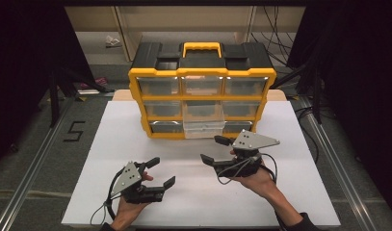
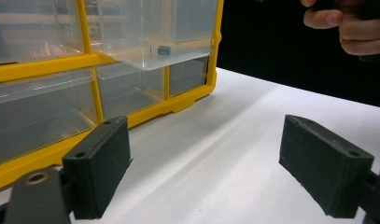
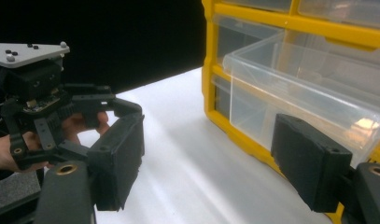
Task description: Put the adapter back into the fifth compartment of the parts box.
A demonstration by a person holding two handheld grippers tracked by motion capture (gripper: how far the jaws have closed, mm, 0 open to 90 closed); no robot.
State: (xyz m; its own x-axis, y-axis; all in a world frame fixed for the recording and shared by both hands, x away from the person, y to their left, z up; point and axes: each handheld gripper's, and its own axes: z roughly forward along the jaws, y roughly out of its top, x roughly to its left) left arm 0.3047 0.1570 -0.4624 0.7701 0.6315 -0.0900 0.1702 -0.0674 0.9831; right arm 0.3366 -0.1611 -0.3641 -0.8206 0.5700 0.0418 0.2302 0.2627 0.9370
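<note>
A flat white rectangular tabletop (image 1: 136, 144) is bearing a yellow-framed black-topped plastic organiser cabinet of clear drawers (image 1: 202, 91), which is standing upright toward its far edge. One clear plastic drawer (image 1: 203, 128) is jutting out over the white surface.

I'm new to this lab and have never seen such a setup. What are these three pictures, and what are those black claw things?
A person sits at a white table and holds a hand-worked clamp in each hand. The left gripper and the right gripper each have two black jaws, standing open with nothing between them. One picture looks down from above the person. The other two come from cameras riding on the grippers, so you see each one's own jaws at the bottom. On the table stands a yellow and black organizer with clear drawers. Its middle drawer is pulled out, and a small dark piece lies inside.
</note>
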